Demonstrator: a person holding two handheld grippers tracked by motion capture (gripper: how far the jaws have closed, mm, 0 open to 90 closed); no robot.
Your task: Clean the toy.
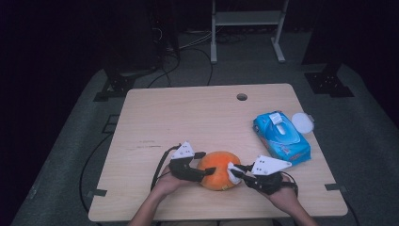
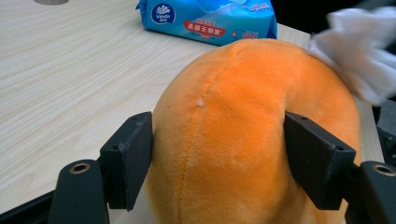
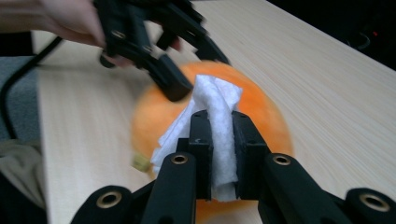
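Orange plush toy (image 1: 217,170) near the front edge of the wooden table (image 1: 188,117), pinched between the left gripper (image 1: 203,172) pads, with the right gripper (image 1: 236,175) clamped tight on a white wipe (image 1: 233,172) touching it; blue wet-wipe pack (image 1: 281,135) and white lid (image 1: 302,122) nearby right, bare tabletop behind.

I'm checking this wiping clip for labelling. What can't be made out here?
- Underside of the orange plush toy: left gripper view, cut off by the bottom edge.
- Small print on the blue wipes pack: high view, too small.
- Where the white wipe touches the toy: right gripper view, blurred, covered by the wipe.
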